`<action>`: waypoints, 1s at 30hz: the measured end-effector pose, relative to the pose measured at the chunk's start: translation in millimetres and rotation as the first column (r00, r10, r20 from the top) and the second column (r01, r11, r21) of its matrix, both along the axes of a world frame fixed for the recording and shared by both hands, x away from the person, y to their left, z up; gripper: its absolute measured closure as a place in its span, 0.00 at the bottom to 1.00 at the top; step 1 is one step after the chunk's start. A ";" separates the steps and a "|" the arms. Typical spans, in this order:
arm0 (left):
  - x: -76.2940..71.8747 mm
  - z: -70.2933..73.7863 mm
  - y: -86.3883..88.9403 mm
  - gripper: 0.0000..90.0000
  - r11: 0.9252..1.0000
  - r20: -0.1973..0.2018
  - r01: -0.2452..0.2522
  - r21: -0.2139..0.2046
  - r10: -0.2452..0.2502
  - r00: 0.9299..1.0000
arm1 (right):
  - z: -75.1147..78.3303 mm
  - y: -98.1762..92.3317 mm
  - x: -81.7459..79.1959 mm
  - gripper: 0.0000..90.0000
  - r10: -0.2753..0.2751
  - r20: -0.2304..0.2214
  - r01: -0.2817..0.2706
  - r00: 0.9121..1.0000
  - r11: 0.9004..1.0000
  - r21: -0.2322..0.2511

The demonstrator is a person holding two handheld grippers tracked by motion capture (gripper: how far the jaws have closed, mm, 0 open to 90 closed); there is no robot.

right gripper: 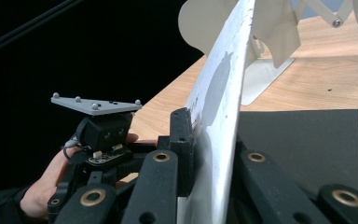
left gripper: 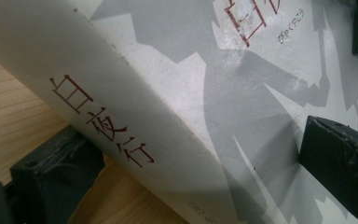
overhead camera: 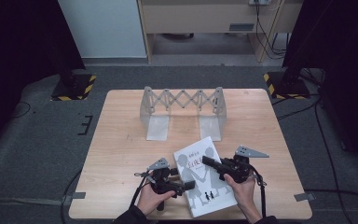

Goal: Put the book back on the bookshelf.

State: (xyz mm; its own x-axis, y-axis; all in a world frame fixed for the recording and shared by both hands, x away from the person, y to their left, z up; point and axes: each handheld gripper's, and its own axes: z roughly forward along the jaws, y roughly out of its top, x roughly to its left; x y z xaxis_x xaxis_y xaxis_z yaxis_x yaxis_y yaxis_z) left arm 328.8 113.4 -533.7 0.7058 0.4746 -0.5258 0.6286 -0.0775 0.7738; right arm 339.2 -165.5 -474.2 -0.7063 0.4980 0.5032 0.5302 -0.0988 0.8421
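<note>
A white book (overhead camera: 205,186) with grey silhouettes and red title characters lies near the table's front edge. My left gripper (overhead camera: 189,185) reaches it from the left. In the left gripper view its jaws (left gripper: 198,165) stand wide apart, with the book's spine (left gripper: 121,126) between them; one jaw is low beside the spine, the other over the cover, and neither presses on it. My right gripper (overhead camera: 206,162) comes in from the right over the book's upper part. In the right gripper view it (right gripper: 209,154) is shut on the thin front cover (right gripper: 219,116), with a black sheet (right gripper: 303,144) showing behind it.
A grey metal expanding rack (overhead camera: 182,109) stands on two flat feet at the back middle of the wooden table (overhead camera: 121,154). Bare wood lies left of the book. Two stand bases with yellow-black stripes (overhead camera: 74,86) (overhead camera: 284,84) sit on the floor beyond the table.
</note>
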 end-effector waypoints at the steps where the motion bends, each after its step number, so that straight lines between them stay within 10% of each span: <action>1: -0.1 -0.2 0.0 0.00 1.000 0.000 -0.003 0.001 0.003 1.000 | 0.5 0.2 0.1 0.91 0.001 -0.001 -0.001 1.000 1.000 -0.003; 30: 6.9 -11.2 -7.3 0.00 0.996 -0.082 -0.066 0.066 0.071 0.994 | -29.6 -3.6 13.0 0.48 -0.059 0.019 0.062 0.998 0.958 -0.280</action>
